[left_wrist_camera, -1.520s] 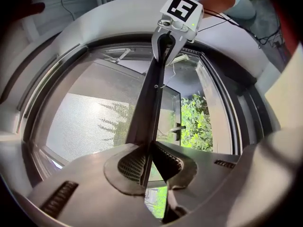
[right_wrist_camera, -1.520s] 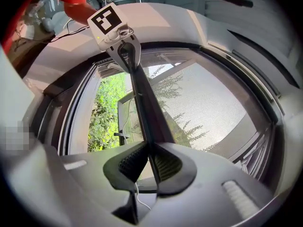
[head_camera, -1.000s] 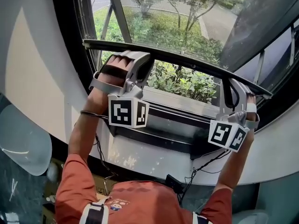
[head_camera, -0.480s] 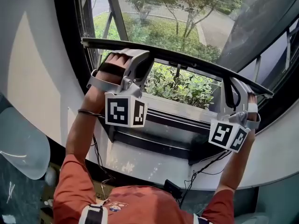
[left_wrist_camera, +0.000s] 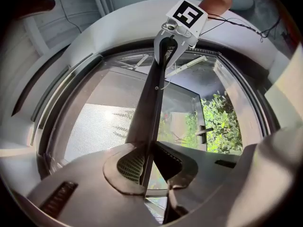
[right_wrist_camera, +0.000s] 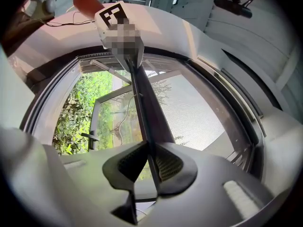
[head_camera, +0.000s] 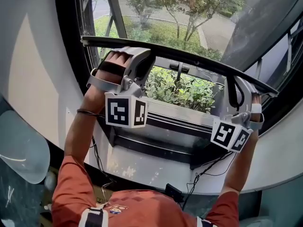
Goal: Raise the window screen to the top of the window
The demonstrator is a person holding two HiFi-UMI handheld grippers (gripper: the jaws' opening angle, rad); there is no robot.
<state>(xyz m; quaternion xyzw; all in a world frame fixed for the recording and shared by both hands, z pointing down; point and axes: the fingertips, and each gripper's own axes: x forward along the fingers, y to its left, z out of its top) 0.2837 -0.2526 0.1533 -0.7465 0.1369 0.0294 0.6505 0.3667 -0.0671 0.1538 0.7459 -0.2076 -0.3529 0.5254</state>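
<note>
Just above the grey sill (head_camera: 180,109), the dark flat bottom rail of the mesh window screen (head_camera: 189,60) is pinched near each end by left claw (left_wrist_camera: 146,161) and right claw (right_wrist_camera: 150,163), both closed on it. Lifting stage, likely early; next: an even, level upward push.

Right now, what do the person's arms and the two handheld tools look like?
Both the left tool and right tool are light grey moulded shells with dark ribbed pads. Each carries a white cube with black square markers. The left one has a black strap; black cables trail below. The sleeves are short and orange-red.
</note>
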